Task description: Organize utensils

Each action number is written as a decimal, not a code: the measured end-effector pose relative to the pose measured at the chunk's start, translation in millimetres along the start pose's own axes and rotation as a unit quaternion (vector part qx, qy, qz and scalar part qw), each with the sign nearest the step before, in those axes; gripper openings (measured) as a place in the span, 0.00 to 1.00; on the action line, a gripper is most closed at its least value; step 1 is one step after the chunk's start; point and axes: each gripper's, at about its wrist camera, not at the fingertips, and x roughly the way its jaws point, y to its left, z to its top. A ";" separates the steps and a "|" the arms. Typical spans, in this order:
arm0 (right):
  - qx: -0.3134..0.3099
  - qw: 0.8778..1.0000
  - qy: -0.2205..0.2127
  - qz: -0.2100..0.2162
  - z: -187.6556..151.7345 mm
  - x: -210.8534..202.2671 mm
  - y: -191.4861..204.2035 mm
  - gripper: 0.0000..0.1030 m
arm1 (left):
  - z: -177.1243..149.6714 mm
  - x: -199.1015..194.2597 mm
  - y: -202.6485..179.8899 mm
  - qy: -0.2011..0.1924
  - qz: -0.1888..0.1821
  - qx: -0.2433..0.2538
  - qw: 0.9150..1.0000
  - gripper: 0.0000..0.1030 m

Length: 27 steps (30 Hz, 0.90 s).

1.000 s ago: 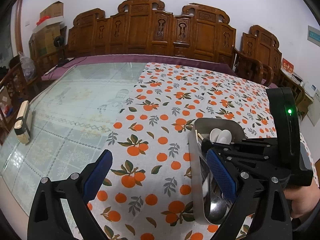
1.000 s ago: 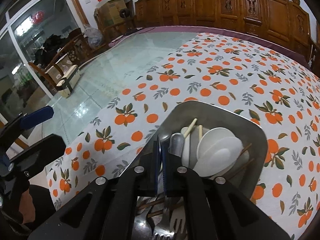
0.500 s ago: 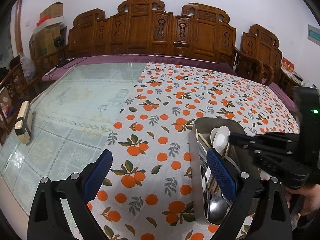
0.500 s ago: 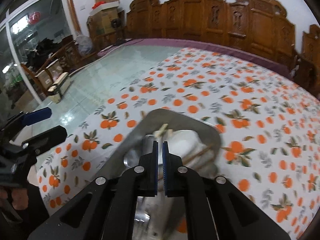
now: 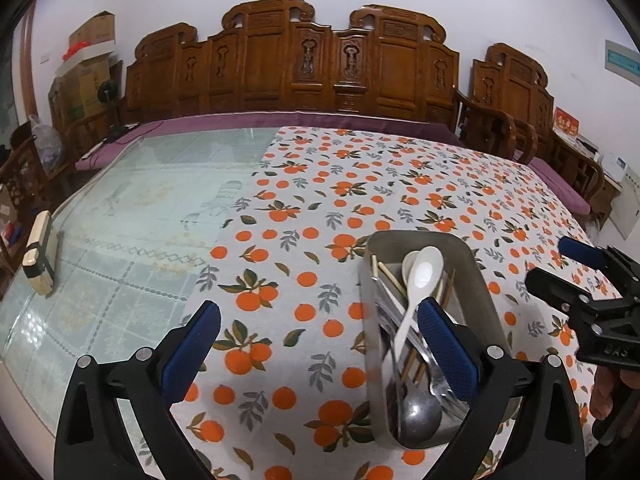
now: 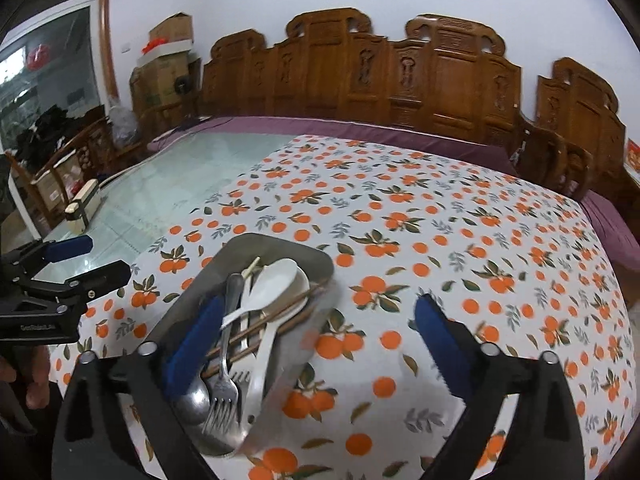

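Observation:
A metal tray (image 5: 472, 268) (image 6: 280, 242) sits on the orange-print tablecloth (image 5: 360, 184). It holds white spoons (image 5: 424, 268) (image 6: 276, 280), chopsticks (image 5: 390, 276), a metal spoon (image 5: 418, 416) and a fork (image 6: 222, 400). My left gripper (image 5: 318, 312) is open above the cloth, its right finger over the tray's near end. My right gripper (image 6: 320, 304) hangs above the tray's right edge. Its jaws are opening wide and nothing is gripped between them. The right gripper (image 5: 580, 272) also shows to the right of the tray in the left wrist view.
A wooden block (image 5: 38, 256) (image 6: 82, 204) lies on the glass tabletop (image 5: 140, 200) at the far left. A carved wooden bench (image 5: 300, 60) runs along the back. Cardboard boxes (image 6: 168, 40) are stacked in the left corner.
My right gripper drew back out of the tray, up and to the right, and its jaws went from shut to wide apart. The left gripper stayed put.

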 end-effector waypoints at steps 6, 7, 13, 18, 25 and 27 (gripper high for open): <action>0.028 0.999 -0.006 -0.021 -13.0 -20.3 -15.4 0.97 | -3.3 1.5 -17.6 0.003 0.012 0.027 1.000 0.92; 0.035 0.999 -0.009 -0.026 -15.6 -25.5 -19.4 0.97 | -3.7 2.2 -19.4 0.006 0.010 0.027 1.000 0.92; 0.056 0.997 -0.013 -0.045 -29.1 -50.0 -33.7 0.97 | -8.2 -3.0 -39.8 0.009 -0.002 0.037 0.999 0.92; 0.071 0.996 -0.024 -0.056 -41.6 -80.1 -46.5 0.97 | -11.0 -11.2 -56.3 0.015 -0.009 0.042 0.999 0.92; 0.087 0.993 -0.036 -0.070 -55.8 -119.3 -60.5 0.97 | -17.8 -29.8 -73.4 0.025 -0.043 0.031 0.998 0.92; 0.091 0.992 -0.039 -0.074 -59.2 -128.4 -64.0 0.97 | -20.3 -36.9 -77.7 0.024 -0.046 0.031 0.998 0.92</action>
